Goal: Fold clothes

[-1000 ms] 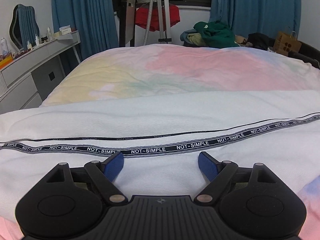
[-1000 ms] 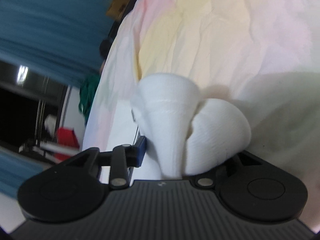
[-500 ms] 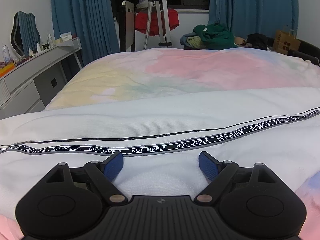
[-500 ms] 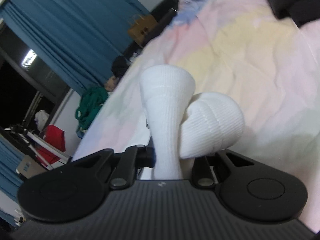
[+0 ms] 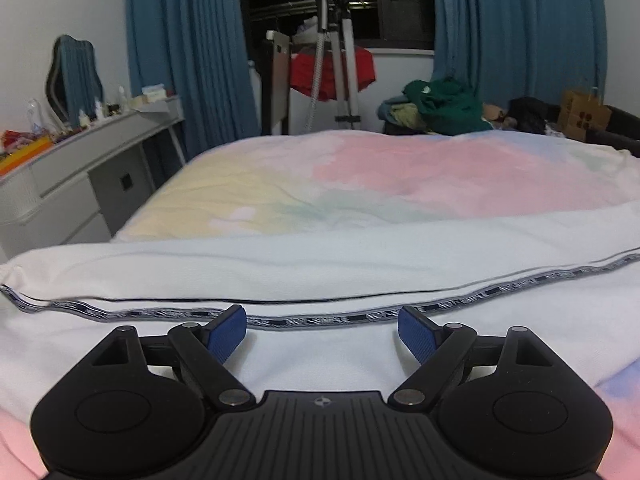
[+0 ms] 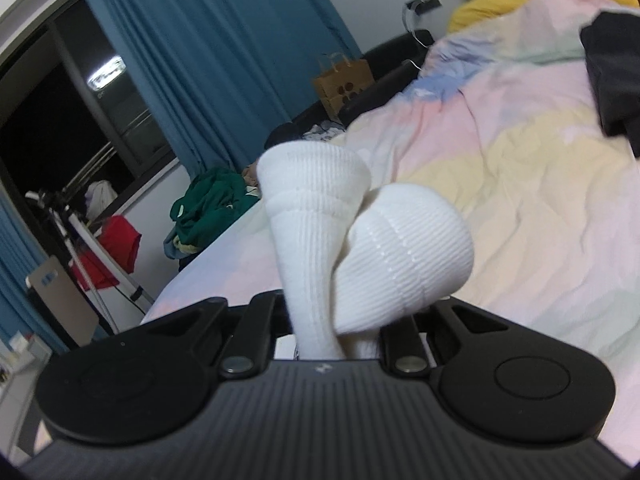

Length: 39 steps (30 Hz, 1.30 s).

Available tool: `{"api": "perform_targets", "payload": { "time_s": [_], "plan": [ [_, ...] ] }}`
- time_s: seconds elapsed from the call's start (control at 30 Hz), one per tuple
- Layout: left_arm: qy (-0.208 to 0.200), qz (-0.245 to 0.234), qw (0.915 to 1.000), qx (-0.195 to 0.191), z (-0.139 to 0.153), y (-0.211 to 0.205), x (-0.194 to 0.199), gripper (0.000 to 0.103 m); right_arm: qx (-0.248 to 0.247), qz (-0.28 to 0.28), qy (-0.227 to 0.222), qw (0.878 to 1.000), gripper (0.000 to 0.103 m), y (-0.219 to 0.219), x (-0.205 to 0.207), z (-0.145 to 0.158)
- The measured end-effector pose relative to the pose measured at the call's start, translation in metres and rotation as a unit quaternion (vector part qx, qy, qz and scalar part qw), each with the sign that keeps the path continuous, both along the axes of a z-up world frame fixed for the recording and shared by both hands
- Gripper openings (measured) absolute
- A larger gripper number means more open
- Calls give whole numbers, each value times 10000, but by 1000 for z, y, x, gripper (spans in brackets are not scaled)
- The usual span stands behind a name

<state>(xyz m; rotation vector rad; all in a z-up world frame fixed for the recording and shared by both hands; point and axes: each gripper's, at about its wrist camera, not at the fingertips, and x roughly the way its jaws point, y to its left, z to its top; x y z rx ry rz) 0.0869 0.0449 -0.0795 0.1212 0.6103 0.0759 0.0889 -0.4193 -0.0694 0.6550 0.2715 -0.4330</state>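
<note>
A white garment (image 5: pixel 320 256) with a black lettered trim band (image 5: pixel 360 314) lies spread across the pastel bedspread (image 5: pixel 360 176) in the left wrist view. My left gripper (image 5: pixel 322 330) is open, low over the white cloth just before the band, holding nothing. In the right wrist view my right gripper (image 6: pixel 332 332) is shut on a bunched fold of the white ribbed garment (image 6: pixel 400 248), lifted above the bed; the cloth hides its fingertips.
A grey dresser (image 5: pixel 80 176) stands left of the bed. A tripod (image 5: pixel 340 72) and red cloth (image 5: pixel 332 72) stand by the blue curtains. A green clothes pile (image 5: pixel 444 106) and paper bag (image 5: pixel 580 114) lie beyond. A dark garment (image 6: pixel 616 72) lies on the bedspread.
My right gripper has swung up and turned with the white cloth, now facing the room rather than down at the bed. My left gripper has risen slightly and stays open.
</note>
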Motion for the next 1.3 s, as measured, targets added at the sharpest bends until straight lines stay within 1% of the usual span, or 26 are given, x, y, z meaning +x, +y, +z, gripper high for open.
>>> {"api": "perform_targets", "payload": {
  "time_s": [0.07,0.1,0.13,0.17,0.2,0.33,0.4,0.47,0.53,0.57,0.67,0.73,0.8,0.83,0.87,0.97,1.0,1.07,1.1,1.13,1.17,1.2,1.3],
  "plan": [
    [148,116,9998,99,-6,1,4,86,-159,52,4,9999,18,5,1,4],
    [252,232,9991,236,-11,1,7,92,-236,79,2,9997,18,8,1,5],
    [290,287,9987,299,-14,2,9,96,-320,107,2,9994,18,11,2,7],
    [319,331,9983,349,-18,3,10,98,-425,138,0,9990,18,14,2,10],
    [317,330,9985,317,-18,4,10,98,-525,168,-4,9985,18,18,2,12],
    [349,333,9988,103,-13,9,11,98,-882,352,-80,9955,18,35,2,23],
    [343,340,9987,-141,-8,14,11,97,-1188,489,-126,9916,18,47,1,30],
    [283,381,9981,-387,-1,20,9,97,-1642,703,-198,9837,18,65,0,38],
    [163,450,9973,-564,10,25,5,97,-2173,964,-287,9709,18,88,-2,47],
    [81,500,9967,-641,16,28,3,97,-2518,1115,-337,9607,18,102,-5,51],
    [-199,674,9926,-991,36,43,-5,97,-3480,1657,-537,9212,18,156,-17,55],
    [-334,761,9894,-1189,46,53,-9,97,-3919,2072,-643,8941,18,197,-26,51],
    [-401,811,9868,-1342,52,61,-12,97,-4249,2579,-651,8653,18,241,-36,39],
    [-415,824,9857,-1411,54,65,-12,97,-4421,2890,-588,8471,18,263,-40,29],
    [-407,836,9849,-1463,55,68,-13,97,-4602,3209,-508,8263,18,284,-44,17],
    [-328,840,9823,-1640,54,75,-14,97,-5201,4159,-43,7460,18,337,-54,-28],
    [-293,835,9814,-1704,54,77,-14,97,-5338,4300,126,7280,18,346,-55,-41],
    [-269,833,9792,-1832,54,82,-15,97,-5535,4303,235,7127,18,352,-58,-53],
    [-287,838,9779,-1896,55,85,-15,97,-5580,4293,268,7097,18,353,-58,-56],
    [-323,828,9771,-1936,57,87,-16,97,-5463,4254,245,7211,18,351,-57,-49],
    [-362,817,9763,-1972,60,88,-17,97,-5305,4202,202,7359,18,349,-55,-42],
    [-394,815,9759,-1983,61,89,-18,97,-5206,4122,114,7477,18,347,-55,-35],
    [-475,824,9752,-2000,64,90,-20,97,-4870,3939,-171,7793,18,346,-56,-16]
  ]
}}
